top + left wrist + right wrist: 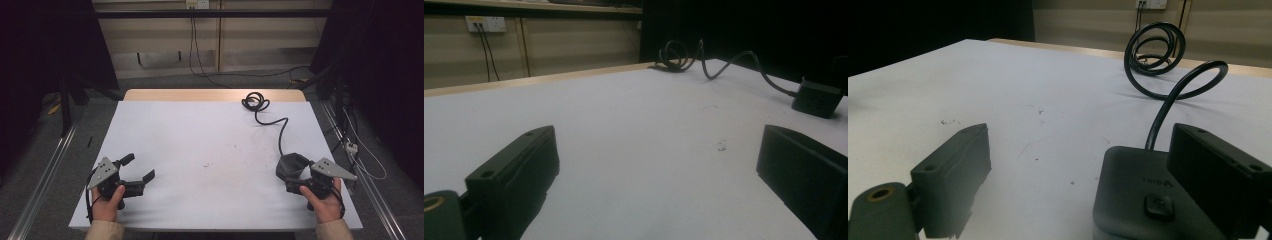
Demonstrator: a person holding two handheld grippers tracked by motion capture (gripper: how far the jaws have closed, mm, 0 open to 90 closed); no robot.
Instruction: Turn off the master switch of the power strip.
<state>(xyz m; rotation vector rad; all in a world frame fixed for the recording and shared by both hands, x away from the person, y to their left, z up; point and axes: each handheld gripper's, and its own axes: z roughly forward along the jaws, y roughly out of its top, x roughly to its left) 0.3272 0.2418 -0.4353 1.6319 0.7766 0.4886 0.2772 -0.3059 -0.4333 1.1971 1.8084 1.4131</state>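
Note:
A black power box lies on the white table at the right. Its black cable runs back to a coil near the far edge. My right gripper sits just behind the box in a hand, open. In the right gripper view the box lies between the wide jaws of my right gripper, close to the right one; I cannot tell if they touch. My left gripper rests at the front left, open and with nothing in it. In the left gripper view my left gripper faces the box.
A strip of bare wood shows at the table's far edge. Metal rails run along both sides on the floor. A wall socket with leads and loose floor cables lie beyond the table.

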